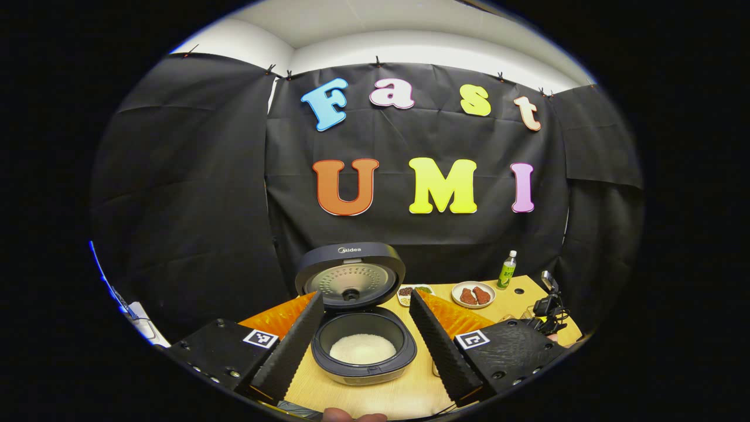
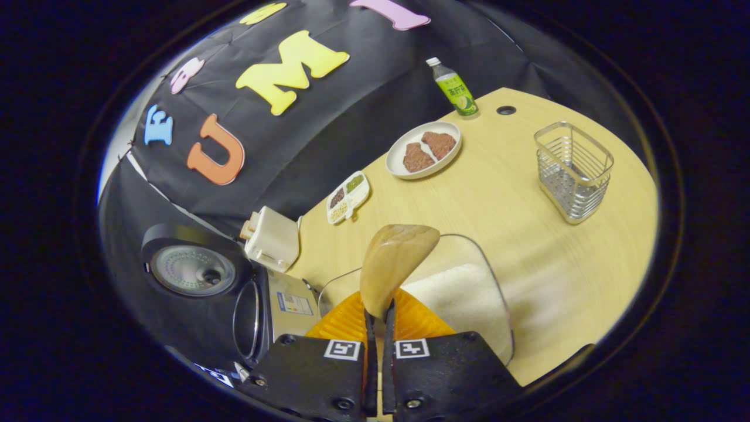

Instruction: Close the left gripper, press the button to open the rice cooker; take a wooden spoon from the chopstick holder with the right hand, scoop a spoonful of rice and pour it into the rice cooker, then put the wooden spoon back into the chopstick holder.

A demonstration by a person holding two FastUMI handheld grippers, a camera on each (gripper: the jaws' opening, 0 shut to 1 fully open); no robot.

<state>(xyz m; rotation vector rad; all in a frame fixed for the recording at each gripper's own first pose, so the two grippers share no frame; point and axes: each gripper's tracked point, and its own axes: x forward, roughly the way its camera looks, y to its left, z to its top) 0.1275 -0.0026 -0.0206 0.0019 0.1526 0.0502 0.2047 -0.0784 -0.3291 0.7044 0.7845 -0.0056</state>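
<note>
In the left gripper view the rice cooker [image 1: 363, 346] stands with its lid [image 1: 350, 274] raised, and white rice [image 1: 362, 348] lies in its inner pot. My left gripper [image 1: 364, 306] hangs open in front of it, one finger on each side of the pot, touching nothing. In the right gripper view my right gripper [image 2: 378, 319] is shut on the handle of the wooden spoon [image 2: 392, 261], whose bowl rises above a clear container of rice [image 2: 463, 296]. The open rice cooker [image 2: 234, 293] stands to the left. The wire chopstick holder [image 2: 573, 170] is at the far right of the table.
A white plate with two brown pieces [image 2: 423, 149], a small divided dish [image 2: 348, 197] and a green bottle [image 2: 455, 88] stand along the back of the wooden table [image 2: 515, 193]. A white box-shaped appliance [image 2: 271, 239] sits behind the cooker. Black cables and clips [image 1: 548, 310] lie at the table's right end.
</note>
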